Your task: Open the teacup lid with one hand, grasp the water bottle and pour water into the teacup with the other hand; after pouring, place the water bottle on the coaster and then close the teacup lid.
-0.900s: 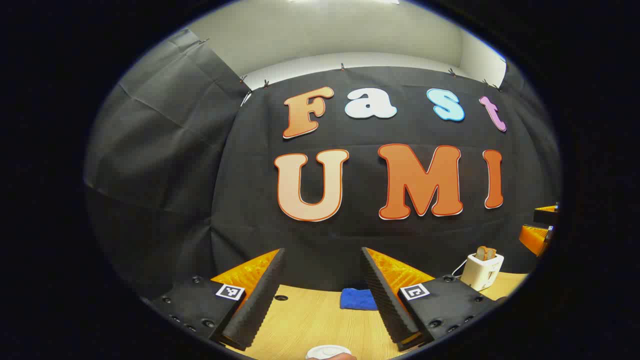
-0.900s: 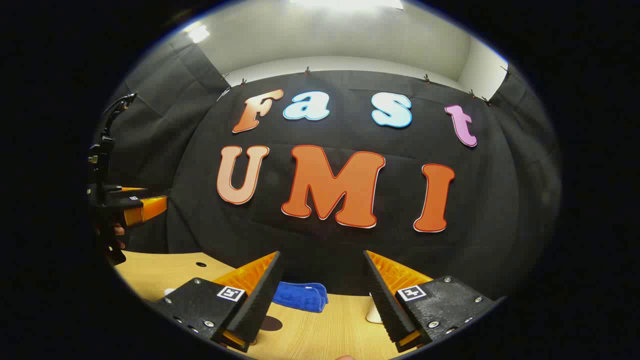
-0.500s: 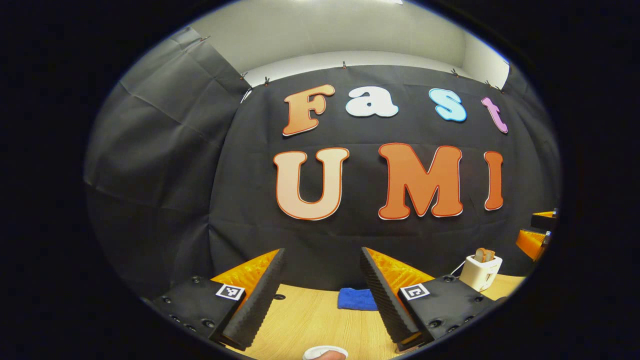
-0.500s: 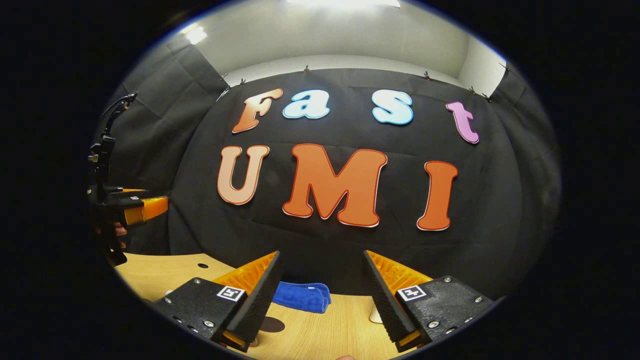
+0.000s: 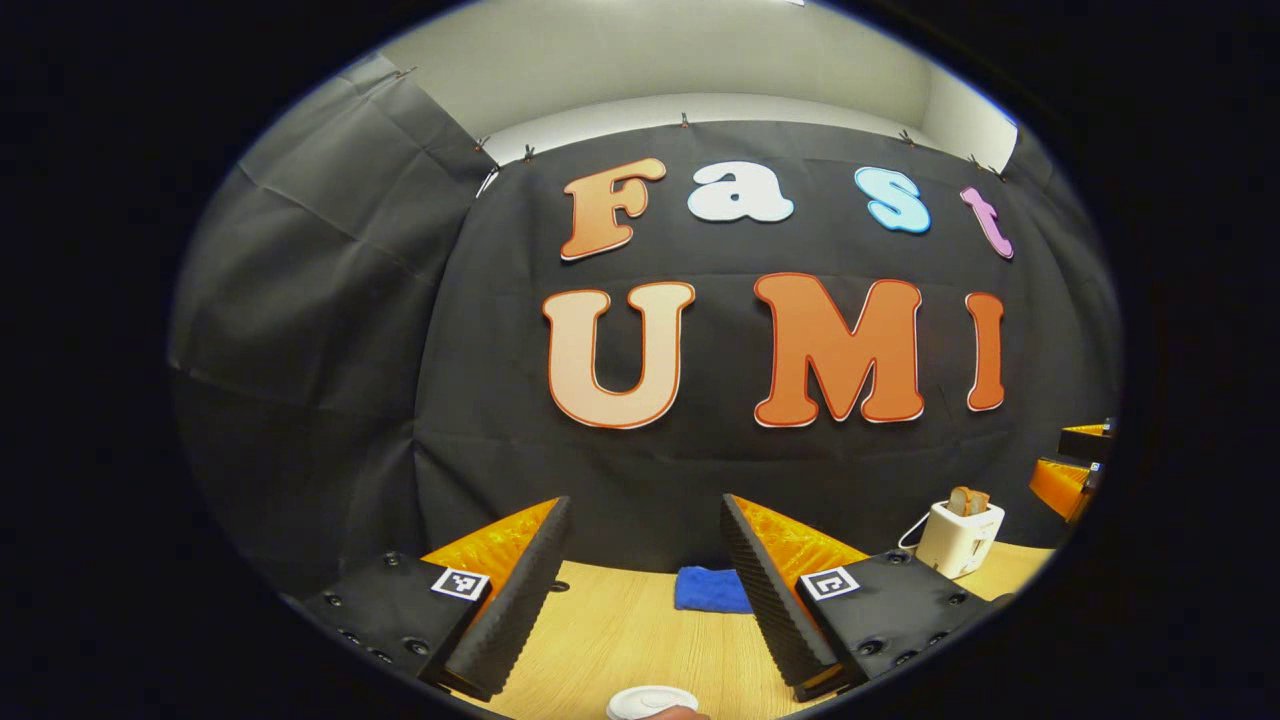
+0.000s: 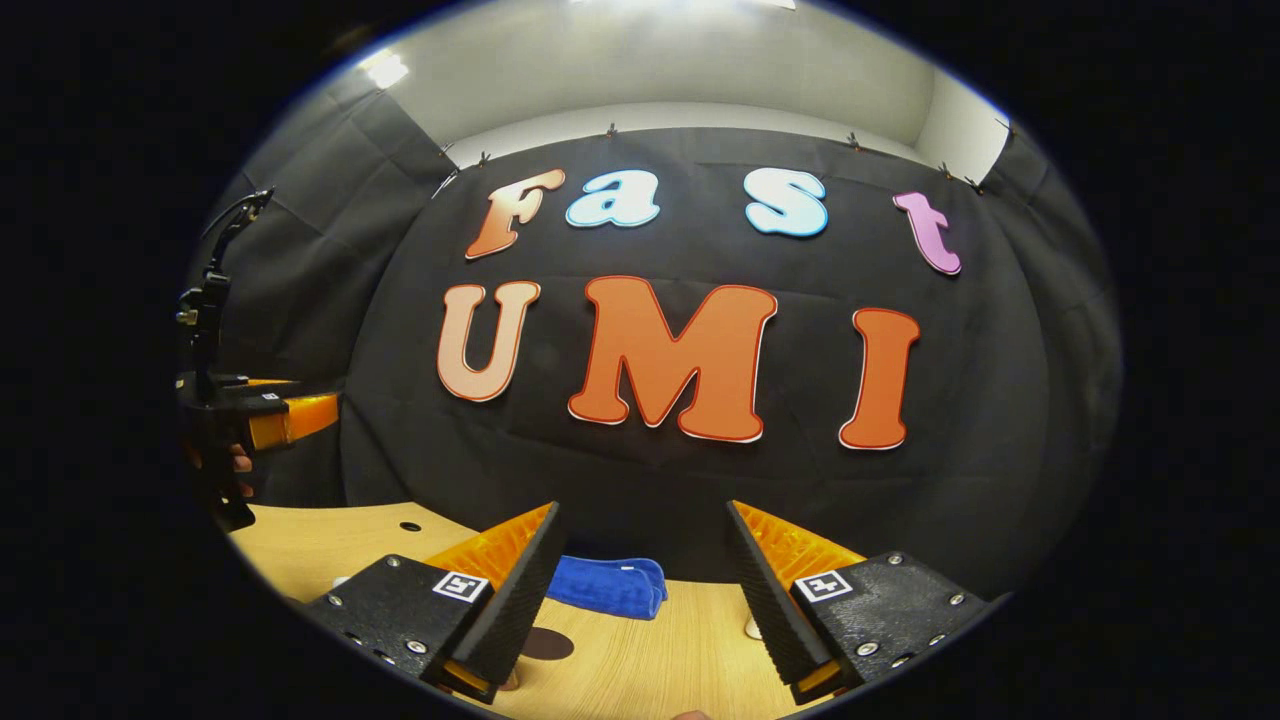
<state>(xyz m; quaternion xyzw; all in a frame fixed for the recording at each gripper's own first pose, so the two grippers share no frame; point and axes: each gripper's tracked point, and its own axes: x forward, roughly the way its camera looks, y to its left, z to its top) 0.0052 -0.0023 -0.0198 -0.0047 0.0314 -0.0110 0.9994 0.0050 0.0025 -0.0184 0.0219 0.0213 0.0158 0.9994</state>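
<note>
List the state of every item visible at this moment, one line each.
Left gripper: jaws open, holding nothing.
Right gripper: jaws open, holding nothing.
Toaster: upright on the table, bread in its slot.
Blue cloth: bunched on the table.
White round lid: low between the left jaws, untouched.

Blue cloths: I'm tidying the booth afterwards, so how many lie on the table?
1. The blue cloth lies at the table's far edge by the black wall; others may be hidden.
</note>
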